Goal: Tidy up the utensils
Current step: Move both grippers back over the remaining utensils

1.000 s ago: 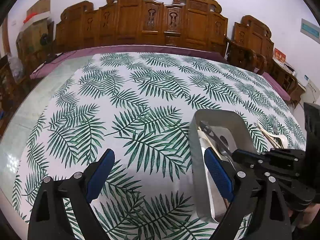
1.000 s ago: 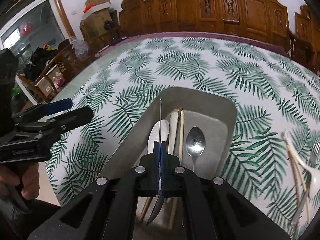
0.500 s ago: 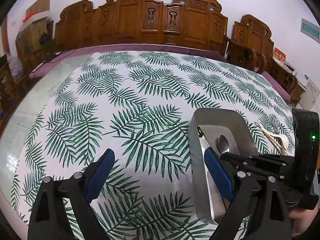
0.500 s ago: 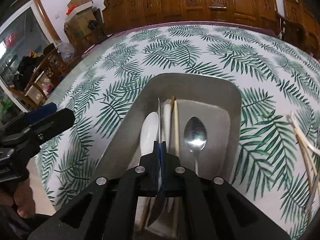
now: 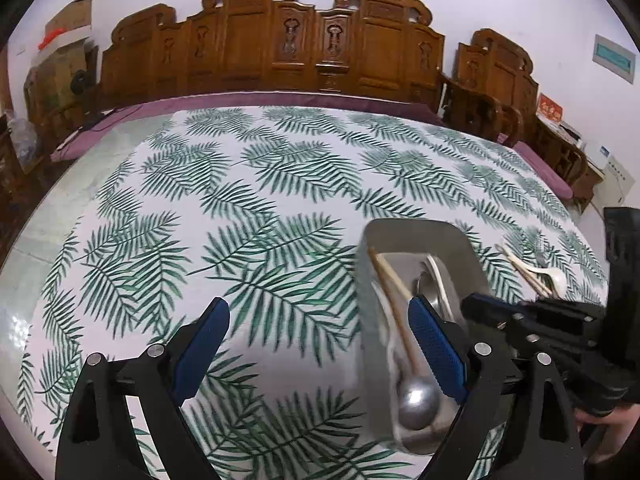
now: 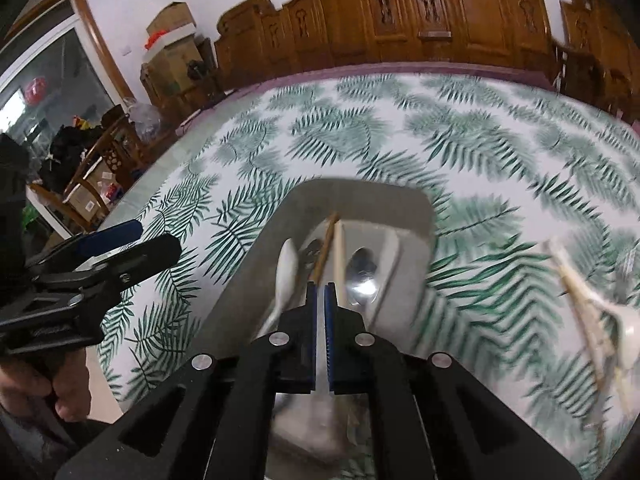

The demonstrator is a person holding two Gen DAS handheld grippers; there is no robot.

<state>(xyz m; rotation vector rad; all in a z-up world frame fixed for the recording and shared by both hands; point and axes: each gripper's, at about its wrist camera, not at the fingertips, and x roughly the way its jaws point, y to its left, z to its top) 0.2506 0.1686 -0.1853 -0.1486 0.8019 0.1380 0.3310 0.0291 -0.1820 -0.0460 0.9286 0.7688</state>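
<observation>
Your right gripper (image 6: 320,312): fingers nearly together and opening, a thin slit between the blue pads, nothing in it.

Your left gripper (image 5: 316,344): fingers spread wide, holding nothing, only the fern-print tablecloth (image 5: 256,216) between them.

Metal tray (image 6: 384,196): directly ahead of your right fingertips and under them; its left wall runs just beside your left gripper's right-hand pad (image 5: 436,344).

Tray contents, ahead of your right fingers: white spoon (image 6: 286,272) to the left, chopsticks (image 6: 338,248) straight ahead, metal spoon (image 6: 362,276) just to the right.

Loose utensils (image 6: 588,300): chopsticks and a white spoon on the cloth, well to the right of your right fingers, blurred
</observation>
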